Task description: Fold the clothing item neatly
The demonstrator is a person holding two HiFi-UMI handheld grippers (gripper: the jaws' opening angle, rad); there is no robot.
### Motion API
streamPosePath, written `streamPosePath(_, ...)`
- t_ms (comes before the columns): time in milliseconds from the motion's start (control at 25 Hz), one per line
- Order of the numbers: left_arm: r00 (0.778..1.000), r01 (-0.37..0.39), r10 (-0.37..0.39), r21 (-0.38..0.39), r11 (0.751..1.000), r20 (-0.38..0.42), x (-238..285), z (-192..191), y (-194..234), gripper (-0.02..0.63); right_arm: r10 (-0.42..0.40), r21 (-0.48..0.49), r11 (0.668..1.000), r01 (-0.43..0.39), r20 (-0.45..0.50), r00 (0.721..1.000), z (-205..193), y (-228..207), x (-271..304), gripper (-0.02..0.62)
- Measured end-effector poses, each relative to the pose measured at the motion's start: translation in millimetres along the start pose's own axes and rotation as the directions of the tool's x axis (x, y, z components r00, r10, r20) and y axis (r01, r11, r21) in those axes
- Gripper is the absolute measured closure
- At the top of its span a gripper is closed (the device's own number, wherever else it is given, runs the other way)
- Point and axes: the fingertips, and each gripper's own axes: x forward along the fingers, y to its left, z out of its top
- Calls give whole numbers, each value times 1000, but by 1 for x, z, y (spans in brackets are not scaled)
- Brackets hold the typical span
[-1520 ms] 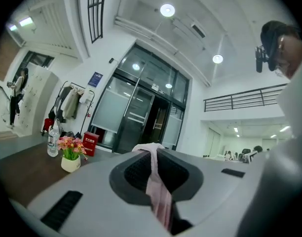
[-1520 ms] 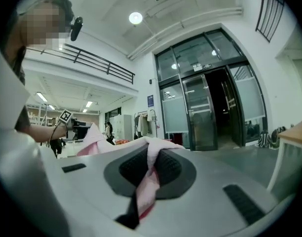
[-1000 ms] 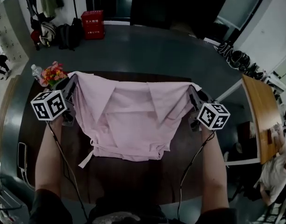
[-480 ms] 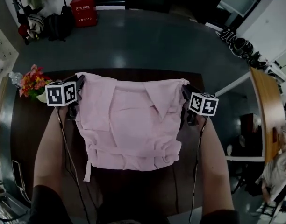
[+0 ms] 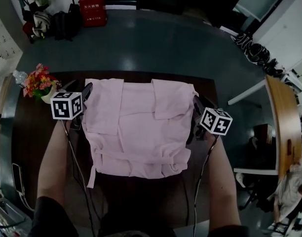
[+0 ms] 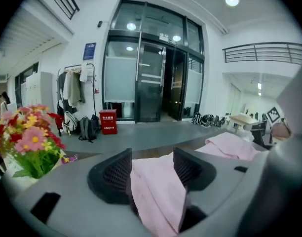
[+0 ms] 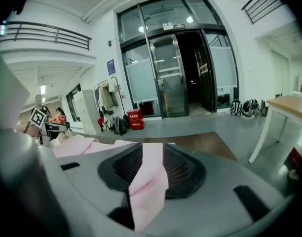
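One dark wooden worktop [image 5: 32,132] carries one pale pink cloth shirt [image 5: 138,127], flat, sleeves folded in. Two claws, left claw [image 6: 152,154] and right claw [image 7: 151,149], at its far corners have just been opening: both released, cloth slack between the jaws. One red box [image 5: 93,10] has white writing too small to read. One bunch of red and pink flowers [image 5: 37,83] sits in a pale pot [image 5: 51,94].

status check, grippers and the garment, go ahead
Left gripper and right gripper: jaws just opening, pink garment edges loose between them. It lies flat on table, sides folded in. Flowers far left, clear.
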Motion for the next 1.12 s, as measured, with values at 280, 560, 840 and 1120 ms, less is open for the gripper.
streamPosePath(280,934,76,-26,-126,989,356,-150,46,-67,356,141,14,989,-150,274,952,37,83,-126,514)
streamPosePath(560,822,283,-252,18,959,511,-302,37,-222,357,198,-47,979,-197,438,877,40,141,-270,586)
streamPosePath(840,821,259,-284,121,958,495,-377,-11,-320,516,199,-65,980,-191,450,871,-11,147,-363,601)
streamPosePath(1120,852,292,-291,66,954,434,-400,-79,-340,572,251,-170,964,-203,340,906,-82,177,-396,601)
